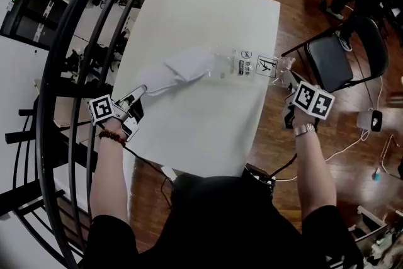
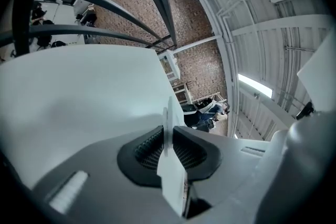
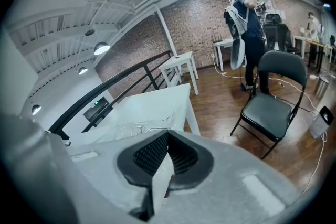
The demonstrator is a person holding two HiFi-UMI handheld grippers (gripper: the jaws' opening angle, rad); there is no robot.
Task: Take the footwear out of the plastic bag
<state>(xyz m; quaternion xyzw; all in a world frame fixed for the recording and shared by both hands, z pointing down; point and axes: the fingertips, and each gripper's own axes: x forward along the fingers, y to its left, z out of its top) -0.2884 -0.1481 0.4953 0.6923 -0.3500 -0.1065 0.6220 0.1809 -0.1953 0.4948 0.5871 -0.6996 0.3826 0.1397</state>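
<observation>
A white slipper (image 1: 179, 67) lies across the middle of the white table (image 1: 208, 129), its right end still inside a clear plastic bag (image 1: 249, 66) with printed labels. My left gripper (image 1: 140, 94) is at the slipper's left end, shut on a thin white edge of the slipper (image 2: 171, 165) that stands between the left gripper's (image 2: 169, 136) pads. My right gripper (image 1: 289, 82) is at the table's right edge, shut on the bag's far end. In the right gripper view a fold of clear plastic (image 3: 159, 176) is pinched in the right gripper (image 3: 167, 153). The bag and slipper stretch between the two grippers.
A black curved railing (image 1: 75, 41) runs close along the table's left side. A black folding chair (image 1: 334, 60) stands right of the table on the wood floor, with cables and a small white box (image 1: 368, 120) near it. A person (image 3: 247, 13) stands far behind the chair.
</observation>
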